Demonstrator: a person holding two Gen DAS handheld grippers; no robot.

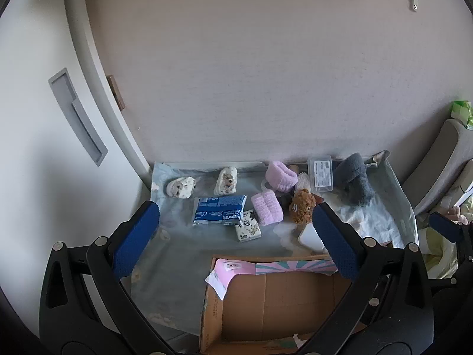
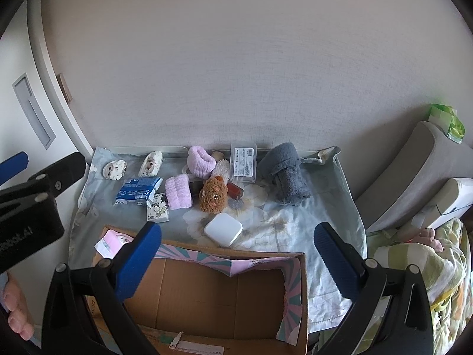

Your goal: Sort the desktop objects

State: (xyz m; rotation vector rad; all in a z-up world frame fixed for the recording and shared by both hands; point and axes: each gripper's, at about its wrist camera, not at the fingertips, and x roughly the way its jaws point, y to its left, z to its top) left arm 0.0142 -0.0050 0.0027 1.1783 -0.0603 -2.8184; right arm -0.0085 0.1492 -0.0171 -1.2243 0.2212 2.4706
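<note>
An open cardboard box [image 1: 283,298] [image 2: 207,295] stands at the table's near edge, nothing visible inside. Beyond it on the floral cloth lie a blue tissue pack [image 1: 218,209] [image 2: 139,194], a small printed tissue pack [image 1: 248,230] [image 2: 157,211], pink fuzzy rolls [image 1: 267,208] [image 2: 178,192], a brown plush toy [image 1: 302,205] [image 2: 213,197], a white square case [image 2: 223,229], a grey rolled towel [image 1: 354,182] [image 2: 285,171], a clear plastic box [image 2: 243,162] and two spotted slippers [image 1: 181,187] [image 1: 226,180]. My left gripper [image 1: 236,238] and right gripper [image 2: 238,261] hover open and empty above the box.
The table sits against a wall [image 1: 266,74]. A white door with a recessed handle [image 1: 78,117] is at left. A grey cushion [image 2: 414,171] and patterned bedding [image 2: 428,266] lie at right. The left gripper's body [image 2: 29,201] shows at the right view's left edge.
</note>
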